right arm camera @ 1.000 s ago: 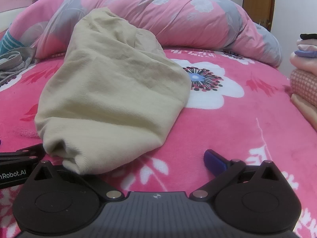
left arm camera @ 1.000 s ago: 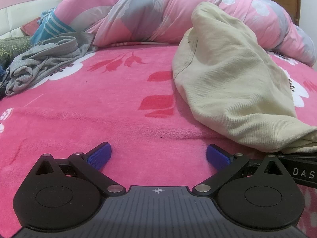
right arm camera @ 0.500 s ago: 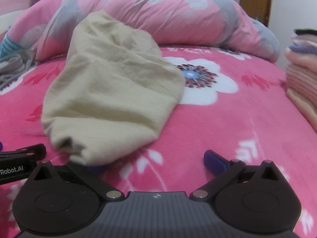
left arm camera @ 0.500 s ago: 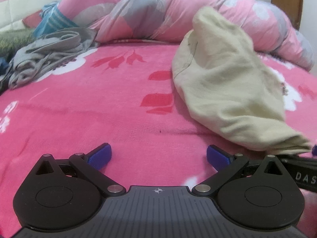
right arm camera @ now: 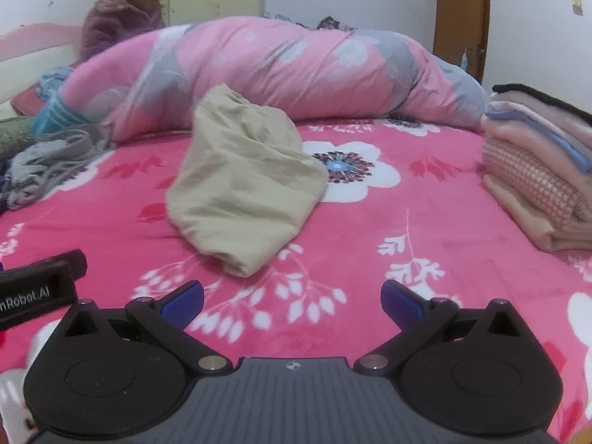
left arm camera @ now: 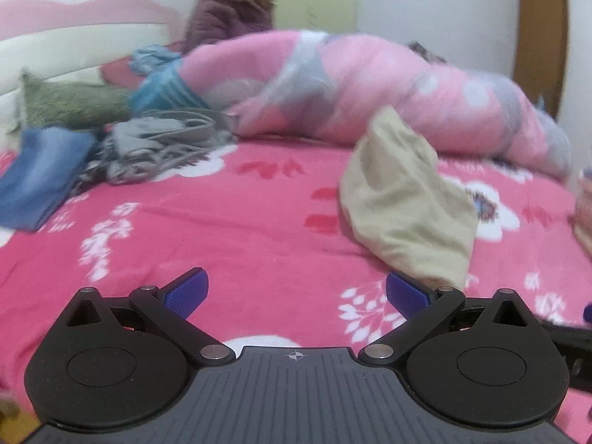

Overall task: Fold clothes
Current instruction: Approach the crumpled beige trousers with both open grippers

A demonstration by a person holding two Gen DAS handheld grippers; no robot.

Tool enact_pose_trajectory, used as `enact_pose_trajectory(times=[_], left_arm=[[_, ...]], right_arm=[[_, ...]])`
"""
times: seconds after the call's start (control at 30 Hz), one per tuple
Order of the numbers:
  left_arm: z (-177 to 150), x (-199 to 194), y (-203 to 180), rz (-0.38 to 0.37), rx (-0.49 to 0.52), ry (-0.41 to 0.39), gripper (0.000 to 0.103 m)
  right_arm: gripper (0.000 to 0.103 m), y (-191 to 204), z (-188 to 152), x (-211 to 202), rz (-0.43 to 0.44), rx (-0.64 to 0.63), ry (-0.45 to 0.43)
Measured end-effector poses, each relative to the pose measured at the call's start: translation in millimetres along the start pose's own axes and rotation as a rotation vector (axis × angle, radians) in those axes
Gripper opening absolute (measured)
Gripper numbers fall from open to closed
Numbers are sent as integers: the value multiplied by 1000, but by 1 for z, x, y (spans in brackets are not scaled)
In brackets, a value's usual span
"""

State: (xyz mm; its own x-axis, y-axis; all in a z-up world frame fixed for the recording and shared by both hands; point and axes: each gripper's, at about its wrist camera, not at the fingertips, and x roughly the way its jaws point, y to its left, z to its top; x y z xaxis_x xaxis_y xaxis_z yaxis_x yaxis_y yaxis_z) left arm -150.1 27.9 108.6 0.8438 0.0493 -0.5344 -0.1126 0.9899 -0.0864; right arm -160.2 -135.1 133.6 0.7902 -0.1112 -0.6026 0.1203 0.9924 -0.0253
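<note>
**Both grippers let go and pulled back from the beige garment**

Left wrist view: the left gripper (left arm camera: 297, 292), jaws spread and empty, had retreated; the beige garment (left arm camera: 403, 199) lay bunched at two o'clock.

Right wrist view: the right gripper (right arm camera: 292, 298), formerly pinching its hem, stood open; the garment lay at eleven o'clock, a folded stack (right arm camera: 544, 177) at two. Folding looked unfinished.

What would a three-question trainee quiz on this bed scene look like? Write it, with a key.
1. True or false: the right claw is shut on the beige garment.
2. What sits at the bed's right edge? A) a stack of folded clothes B) a basket C) a lamp
3. Fill in: the crumpled grey clothes lie to the ____ of the beige garment.

Key: 1 false, both claws, the left claw too, are open and empty. 2 A. 3 left.
</note>
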Motion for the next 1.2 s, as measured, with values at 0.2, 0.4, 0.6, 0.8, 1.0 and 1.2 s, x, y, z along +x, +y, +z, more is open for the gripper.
enact_pose_trajectory(times=[0.2,0.4,0.6,0.8,1.0,1.2], left_arm=[[8,-24,12,-9,7,-17,103],[5,-34,15,-40,2,2,103],[1,-40,17,-43,21,14,103],[1,-45,15,-41,35,11,103],[3,-47,18,-62,26,20,103],[4,-47,14,-62,39,16,103]], right_arm=[[103,3,-1,-27,-5,-9,-28],[103,4,-2,-47,-9,-8,-42],[103,3,-2,-57,-3,-4,-49],[103,0,0,-63,-2,-3,-56],[103,0,1,-66,-2,0,-60],[103,1,5,-68,-3,-1,-64]])
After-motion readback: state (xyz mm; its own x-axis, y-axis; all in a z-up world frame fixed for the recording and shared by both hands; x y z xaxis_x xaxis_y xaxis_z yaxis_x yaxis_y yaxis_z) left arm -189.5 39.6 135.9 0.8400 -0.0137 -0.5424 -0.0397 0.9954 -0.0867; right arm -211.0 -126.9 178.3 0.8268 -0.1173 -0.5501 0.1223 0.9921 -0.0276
